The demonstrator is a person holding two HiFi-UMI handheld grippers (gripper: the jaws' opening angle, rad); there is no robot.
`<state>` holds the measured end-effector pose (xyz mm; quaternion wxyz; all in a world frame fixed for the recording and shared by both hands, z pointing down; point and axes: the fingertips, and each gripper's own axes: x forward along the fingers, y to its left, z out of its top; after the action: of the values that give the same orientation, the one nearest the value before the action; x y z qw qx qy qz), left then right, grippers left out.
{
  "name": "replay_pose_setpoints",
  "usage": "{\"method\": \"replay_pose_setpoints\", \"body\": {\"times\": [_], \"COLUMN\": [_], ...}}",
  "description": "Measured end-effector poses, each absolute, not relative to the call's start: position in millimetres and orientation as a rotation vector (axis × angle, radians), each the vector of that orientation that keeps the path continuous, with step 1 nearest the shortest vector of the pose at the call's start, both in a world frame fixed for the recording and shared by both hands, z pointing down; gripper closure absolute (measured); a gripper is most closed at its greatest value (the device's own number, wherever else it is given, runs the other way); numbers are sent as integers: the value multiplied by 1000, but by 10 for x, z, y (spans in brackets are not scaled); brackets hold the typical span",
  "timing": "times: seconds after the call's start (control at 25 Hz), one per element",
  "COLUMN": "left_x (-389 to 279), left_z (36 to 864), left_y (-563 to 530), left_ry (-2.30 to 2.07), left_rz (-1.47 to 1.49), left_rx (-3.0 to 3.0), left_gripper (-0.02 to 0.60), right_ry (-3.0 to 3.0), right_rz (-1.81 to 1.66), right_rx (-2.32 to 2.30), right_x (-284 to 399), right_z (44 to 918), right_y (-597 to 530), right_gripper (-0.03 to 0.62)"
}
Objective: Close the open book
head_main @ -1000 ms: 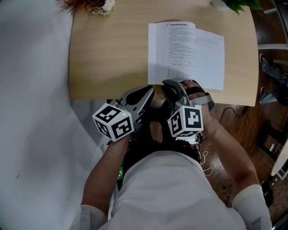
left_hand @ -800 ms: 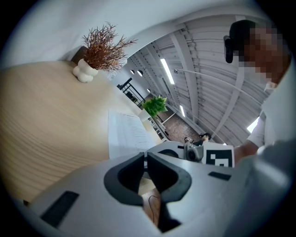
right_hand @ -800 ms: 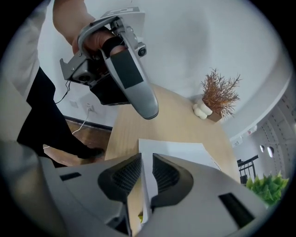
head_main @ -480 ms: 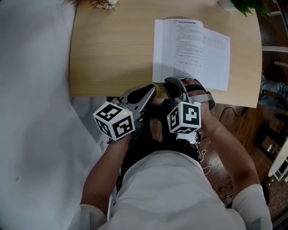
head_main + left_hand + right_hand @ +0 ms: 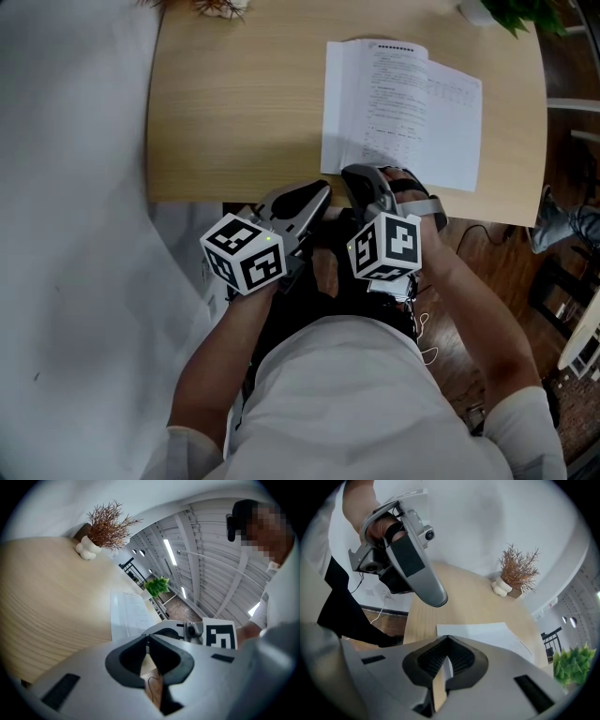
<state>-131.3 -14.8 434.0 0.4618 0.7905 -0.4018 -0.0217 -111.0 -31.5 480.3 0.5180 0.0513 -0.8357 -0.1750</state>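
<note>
We are holding both grippers close together at the near edge of the surface, in front of our body. The open book is lying flat on the right part of the surface, pages up, its spine running away from us. We are tipping the right gripper steeply down over the book's near left corner, probably because that edge is the easiest place to catch a cover and fold it across. Whether it is touching the paper we cannot tell. Its fingers are pressed together on nothing. We are pointing the left gripper almost level, just beside the right, its fingers also together and empty, seemingly waiting.
</note>
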Motion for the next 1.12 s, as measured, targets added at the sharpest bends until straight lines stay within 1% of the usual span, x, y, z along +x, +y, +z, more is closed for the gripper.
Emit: {"method": "replay_pose_setpoints", "body": {"times": [0.32,0.64,0.92,1.12], "left_x": [-1301,-1310,-1297,-1309], "left_z": [4363,4356,4351,4395], "left_y": [-127,-156,-199,-300], "left_ry": [-982,-979,-972,-941], "left_rz": [-55,-69,-84,-146], "left_rx": [1938,1932,1933,1865], "left_gripper": [581,581,583,581], "right_ry": [-2088,-2193,-2246,-2267], "right_rz": [-282,-97,-55,-59], "right_rx": [143,260,373,409], "right_x": [-1129,-1118,-1061,-1028], "right_z": [4747,4581,4418,4353], "right_y": [-313,-377,-447,-461], "right_gripper": [592,592,594,594]}}
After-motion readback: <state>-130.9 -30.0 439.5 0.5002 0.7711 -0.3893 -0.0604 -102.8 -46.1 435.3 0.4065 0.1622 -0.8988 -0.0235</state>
